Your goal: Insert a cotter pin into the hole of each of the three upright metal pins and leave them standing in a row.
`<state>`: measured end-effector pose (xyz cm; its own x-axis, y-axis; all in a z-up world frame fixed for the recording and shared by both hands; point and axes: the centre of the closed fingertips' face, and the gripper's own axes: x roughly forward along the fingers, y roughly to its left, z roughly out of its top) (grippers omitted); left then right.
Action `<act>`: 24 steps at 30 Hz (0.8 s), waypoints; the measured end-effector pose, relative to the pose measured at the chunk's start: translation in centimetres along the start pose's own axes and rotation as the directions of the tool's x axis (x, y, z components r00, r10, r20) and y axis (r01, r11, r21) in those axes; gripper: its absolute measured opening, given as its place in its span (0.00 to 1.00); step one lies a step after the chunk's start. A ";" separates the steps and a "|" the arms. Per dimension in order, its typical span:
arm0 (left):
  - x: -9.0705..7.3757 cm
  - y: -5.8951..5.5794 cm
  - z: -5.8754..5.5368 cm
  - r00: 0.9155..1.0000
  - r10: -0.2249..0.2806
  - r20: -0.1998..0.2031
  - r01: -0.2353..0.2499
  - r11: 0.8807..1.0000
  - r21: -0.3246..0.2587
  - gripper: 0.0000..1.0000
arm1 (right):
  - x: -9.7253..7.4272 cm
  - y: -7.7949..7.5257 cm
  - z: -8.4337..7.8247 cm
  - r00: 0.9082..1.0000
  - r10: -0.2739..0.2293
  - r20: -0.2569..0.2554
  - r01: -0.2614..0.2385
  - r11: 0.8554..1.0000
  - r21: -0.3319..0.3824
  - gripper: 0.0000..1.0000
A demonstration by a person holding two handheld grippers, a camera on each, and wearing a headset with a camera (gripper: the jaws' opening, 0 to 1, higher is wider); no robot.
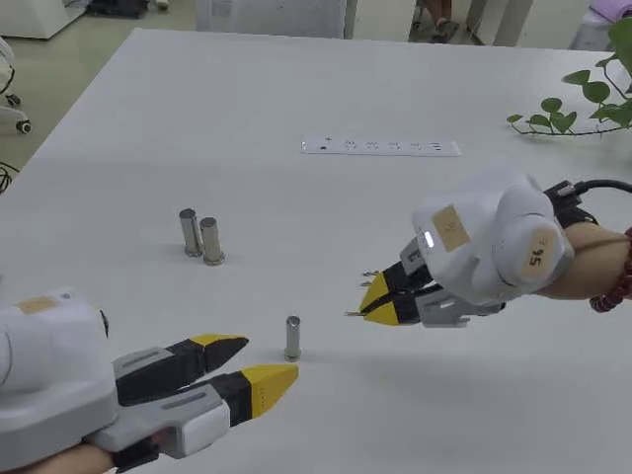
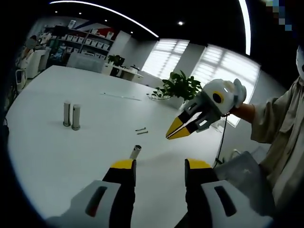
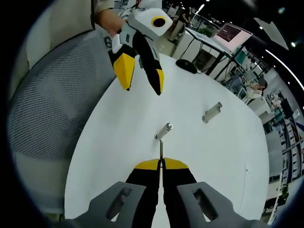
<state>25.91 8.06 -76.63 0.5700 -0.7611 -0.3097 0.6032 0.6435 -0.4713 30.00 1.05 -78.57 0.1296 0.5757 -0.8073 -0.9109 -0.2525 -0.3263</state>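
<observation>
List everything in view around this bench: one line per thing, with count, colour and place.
table: 1, white, under everything
metal pins: 3, silver, upright; one between the grippers, two side by side to the far left
held cotter pin: 1, metallic, in the right gripper's shut jaws
loose cotter pins: 2, metallic, lying beyond the near pin
power strip: 1, white, far middle
plant: 1, green, far right corner
mesh chair: 1, grey, beside the table
left gripper: 1, white, yellow tips, open
right gripper: 1, same colours, shut

Open-plan office: monitor (image 3: 232, 33), shelves (image 2: 83, 40), mesh chair (image 3: 47, 123), long white table (image 1: 296, 109).
</observation>
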 end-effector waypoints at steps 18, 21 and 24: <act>1.9 -1.5 0.0 0.997 -0.070 0.017 0.072 0.975 -0.211 0.26 | 0.0 2.5 3.0 0.998 -0.001 0.062 0.003 1.000 -0.021 0.02; 2.1 -1.9 0.0 0.997 -0.078 0.014 0.079 0.971 -0.227 0.24 | 0.0 2.9 3.4 0.998 0.000 0.069 0.002 1.000 -0.025 0.02; 2.4 -2.1 -0.2 0.996 -0.083 0.006 0.082 0.967 -0.239 0.22 | 0.0 3.1 3.7 0.997 0.000 0.074 0.002 1.000 -0.028 0.02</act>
<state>25.86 4.88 -76.56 0.5210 -0.8116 -0.2643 0.4970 0.5402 -0.6791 25.69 3.15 -77.81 0.1005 0.6316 -0.7687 -0.8991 -0.2731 -0.3420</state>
